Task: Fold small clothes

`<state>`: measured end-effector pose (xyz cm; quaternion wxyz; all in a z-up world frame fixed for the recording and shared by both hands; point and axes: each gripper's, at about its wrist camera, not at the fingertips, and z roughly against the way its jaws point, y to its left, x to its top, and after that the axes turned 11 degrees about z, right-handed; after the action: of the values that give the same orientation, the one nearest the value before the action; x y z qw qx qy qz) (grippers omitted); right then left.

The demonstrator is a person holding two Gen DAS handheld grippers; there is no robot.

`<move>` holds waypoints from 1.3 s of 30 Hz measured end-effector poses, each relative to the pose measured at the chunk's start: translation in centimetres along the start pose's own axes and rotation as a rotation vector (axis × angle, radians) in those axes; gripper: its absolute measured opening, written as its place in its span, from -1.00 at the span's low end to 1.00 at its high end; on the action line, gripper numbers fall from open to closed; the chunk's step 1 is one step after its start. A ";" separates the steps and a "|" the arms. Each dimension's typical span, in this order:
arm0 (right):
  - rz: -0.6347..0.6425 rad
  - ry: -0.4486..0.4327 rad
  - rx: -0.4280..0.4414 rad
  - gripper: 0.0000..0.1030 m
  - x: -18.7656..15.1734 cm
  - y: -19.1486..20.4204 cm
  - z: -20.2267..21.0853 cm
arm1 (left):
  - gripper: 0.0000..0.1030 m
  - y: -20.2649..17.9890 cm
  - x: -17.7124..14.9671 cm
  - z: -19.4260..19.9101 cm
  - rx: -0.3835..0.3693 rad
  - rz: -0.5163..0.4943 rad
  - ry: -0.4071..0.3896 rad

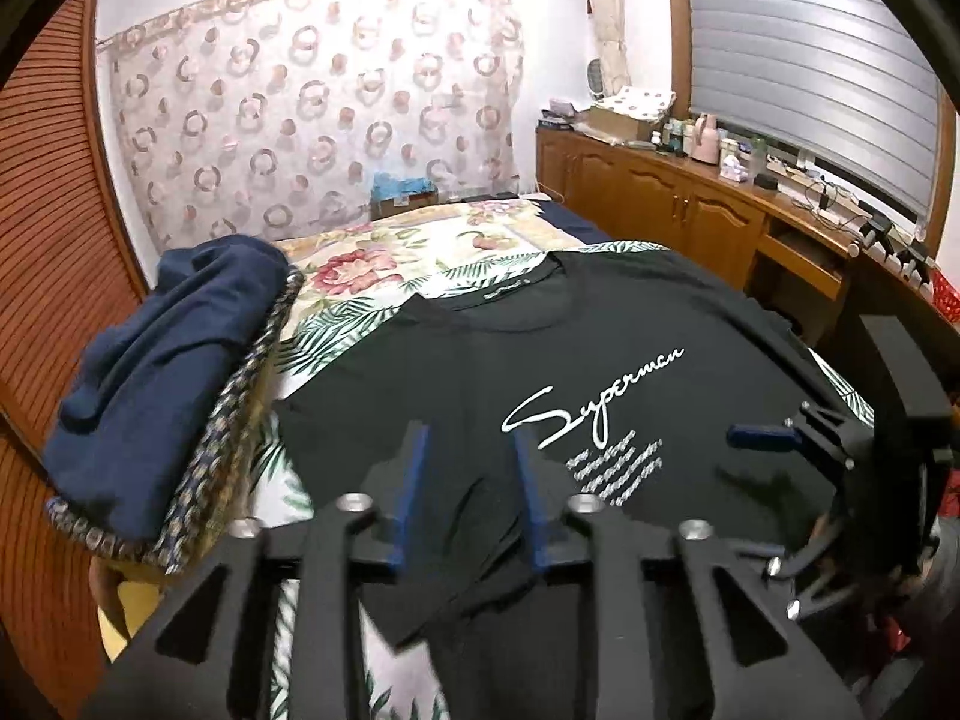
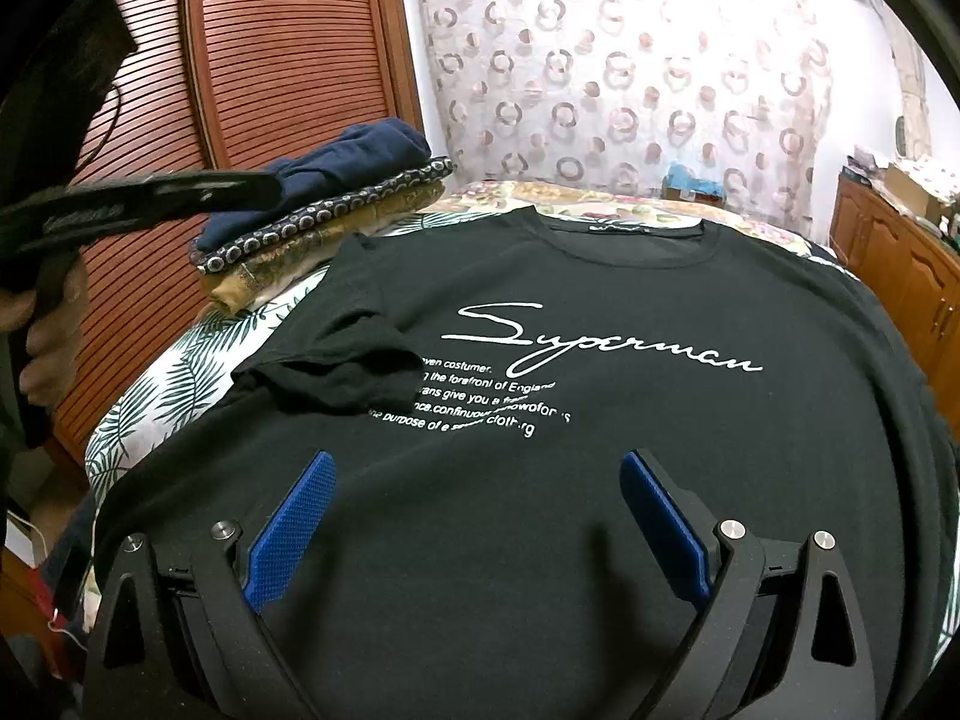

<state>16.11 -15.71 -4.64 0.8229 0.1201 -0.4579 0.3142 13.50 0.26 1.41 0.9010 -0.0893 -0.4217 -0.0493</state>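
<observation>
A black T-shirt [image 1: 600, 354] with white "Superman" script lies face up on the bed, collar at the far end; it also shows in the right wrist view [image 2: 600, 312]. Its left sleeve [image 2: 336, 360] is folded in over the chest. My left gripper [image 1: 471, 480] hovers over that folded sleeve [image 1: 456, 468] with its blue pads partly apart and nothing between them. My right gripper [image 2: 480, 510] is wide open above the shirt's lower front and holds nothing. The right gripper also shows at the right edge of the left wrist view [image 1: 780, 450].
A stack of folded clothes [image 1: 156, 372], navy on top, sits on the bed's left side, also seen in the right wrist view [image 2: 336, 192]. The bedspread [image 1: 384, 276] is floral and leaf-patterned. A wooden cabinet [image 1: 690, 204] with clutter runs along the right. A louvred wooden door [image 2: 270, 60] stands left.
</observation>
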 end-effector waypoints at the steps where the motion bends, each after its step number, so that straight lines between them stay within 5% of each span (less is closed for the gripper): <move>1: -0.001 0.000 0.001 0.87 0.0 0.0 0.0 | -0.16 0.3 -0.4 0.4 0.004 0.007 -0.011; 3: -0.003 0.001 0.002 0.87 0.0 -0.1 -0.1 | -0.10 0.8 -1.3 0.7 0.009 0.030 -0.014; 5: -0.007 0.002 0.004 0.87 0.0 -0.2 -0.2 | 0.44 2.1 -2.3 1.0 0.021 0.060 -0.011; 8: -0.010 0.007 0.010 0.87 0.0 -0.2 -0.3 | 0.60 3.8 -3.9 1.4 0.026 0.101 -0.014; 14: 0.009 0.014 0.020 0.87 0.1 0.1 -0.3 | 0.60 6.7 -7.4 0.5 0.079 0.176 0.057; 25: 0.155 -0.023 0.150 0.77 4.9 3.7 -1.2 | 0.60 7.3 -10.6 5.2 0.097 0.232 -0.012; 39: 0.383 0.175 0.338 0.15 8.6 10.4 -13.8 | 0.60 8.4 -11.1 8.2 0.095 0.250 -0.062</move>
<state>22.18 2.54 -6.06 0.7532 0.1393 -0.3406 0.5453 1.65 10.28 -2.94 0.8899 -0.0998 -0.4366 0.0862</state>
